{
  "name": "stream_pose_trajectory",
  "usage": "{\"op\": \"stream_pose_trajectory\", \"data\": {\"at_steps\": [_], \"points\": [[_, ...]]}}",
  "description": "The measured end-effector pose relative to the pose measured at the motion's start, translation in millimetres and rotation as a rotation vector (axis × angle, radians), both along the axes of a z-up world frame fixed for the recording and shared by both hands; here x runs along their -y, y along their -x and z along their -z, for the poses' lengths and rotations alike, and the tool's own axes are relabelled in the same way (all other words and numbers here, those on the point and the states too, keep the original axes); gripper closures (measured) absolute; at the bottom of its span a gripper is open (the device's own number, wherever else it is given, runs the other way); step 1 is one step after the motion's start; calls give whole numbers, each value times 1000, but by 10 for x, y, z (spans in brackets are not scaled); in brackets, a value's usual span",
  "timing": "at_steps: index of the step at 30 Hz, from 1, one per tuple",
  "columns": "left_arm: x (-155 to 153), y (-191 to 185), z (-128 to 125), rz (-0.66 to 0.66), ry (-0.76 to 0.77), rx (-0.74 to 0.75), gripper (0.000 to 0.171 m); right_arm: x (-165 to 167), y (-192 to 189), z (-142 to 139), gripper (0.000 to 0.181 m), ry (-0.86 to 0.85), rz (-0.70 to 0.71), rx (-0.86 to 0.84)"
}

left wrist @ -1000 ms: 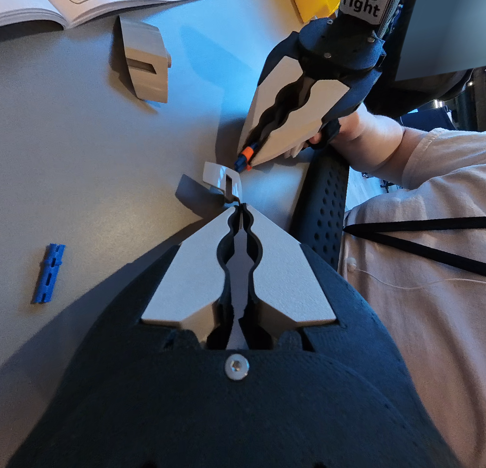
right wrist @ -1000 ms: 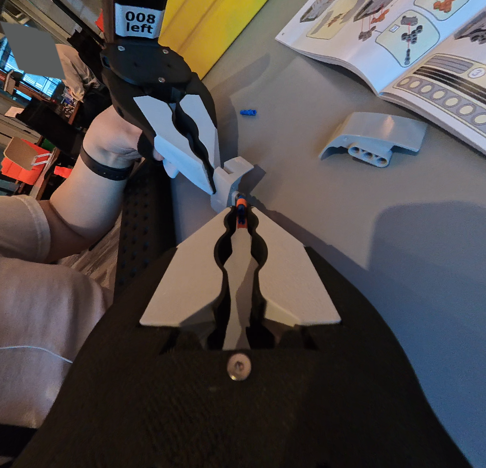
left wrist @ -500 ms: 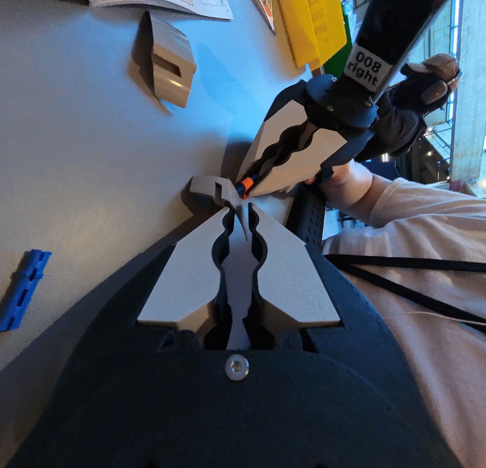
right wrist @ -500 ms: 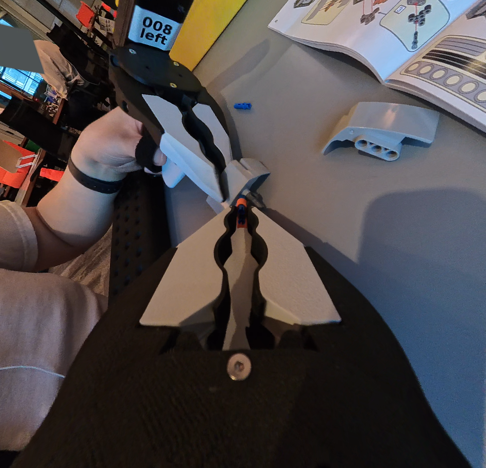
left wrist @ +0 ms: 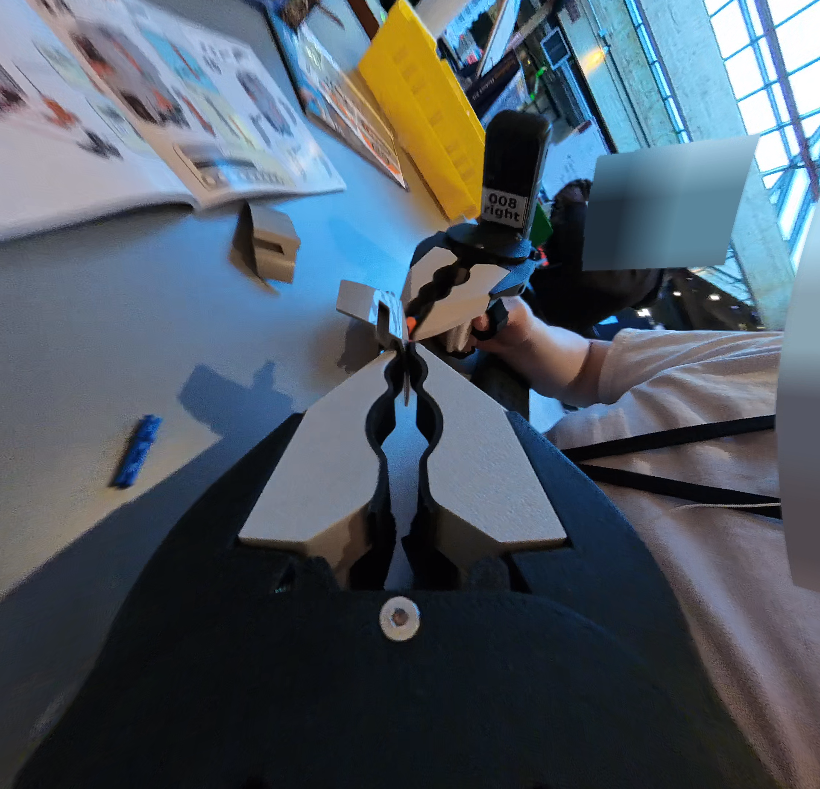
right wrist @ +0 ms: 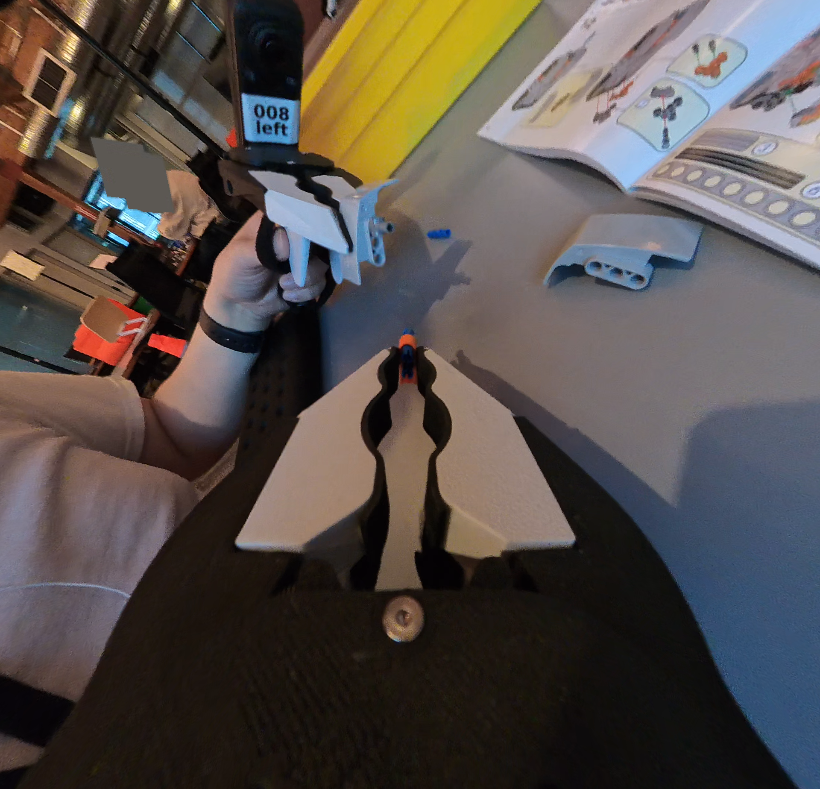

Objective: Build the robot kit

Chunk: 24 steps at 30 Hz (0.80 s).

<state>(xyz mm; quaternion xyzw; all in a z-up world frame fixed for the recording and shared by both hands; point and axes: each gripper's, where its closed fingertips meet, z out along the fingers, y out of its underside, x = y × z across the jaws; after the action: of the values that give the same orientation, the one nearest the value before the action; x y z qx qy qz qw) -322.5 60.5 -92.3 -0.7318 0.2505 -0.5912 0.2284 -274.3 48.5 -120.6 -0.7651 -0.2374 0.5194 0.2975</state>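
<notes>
My left gripper (left wrist: 404, 354) is shut on a thin edge of a small grey curved panel piece (left wrist: 370, 308) and holds it up above the grey table (left wrist: 133, 324). It also shows in the right wrist view (right wrist: 348, 230), with the panel (right wrist: 366, 230) and a grey pin sticking out of it. My right gripper (right wrist: 407, 351) is shut on a small orange and blue pin (right wrist: 406, 359). In the left wrist view the right gripper (left wrist: 410, 324) sits just right of the panel, its orange pin tip (left wrist: 410, 322) close beside it.
A second, larger grey curved panel (right wrist: 621, 253) lies on the table, also seen in the left wrist view (left wrist: 266, 248). A blue pin (left wrist: 135, 450) lies at the left. An open instruction booklet (right wrist: 665, 79) and a yellow bin (right wrist: 421, 57) stand farther back. A person's arms hold both grippers. Tip to tip, the grippers are about 6 centimeters apart.
Both grippers have lifted and tilted up from the table. The right gripper with its pin has drawn back from the panel, and the gap between them has widened.
</notes>
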Motion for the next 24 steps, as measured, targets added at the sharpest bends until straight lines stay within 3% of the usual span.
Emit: {"op": "stream_pose_trajectory", "data": {"at_steps": [4, 7, 11, 18, 24], "points": [[-122, 251, -226, -62, -140, -39, 171, -82, -61, -41, 175, -24, 15, -24], [-338, 515, -565, -113, -281, -115, 171, -80, -35, -69, 175, -28, 0, -48], [-593, 642, -911, -66, -404, -113, 171, -42, 3, -82, 175, -53, -27, -42], [-1136, 468, -999, 19, -551, -141, 171, -31, 11, -93, 175, -51, -41, -57], [-1496, 346, -1148, 60, -585, -153, 171, -23, 8, -108, 175, -47, -50, -72]]}}
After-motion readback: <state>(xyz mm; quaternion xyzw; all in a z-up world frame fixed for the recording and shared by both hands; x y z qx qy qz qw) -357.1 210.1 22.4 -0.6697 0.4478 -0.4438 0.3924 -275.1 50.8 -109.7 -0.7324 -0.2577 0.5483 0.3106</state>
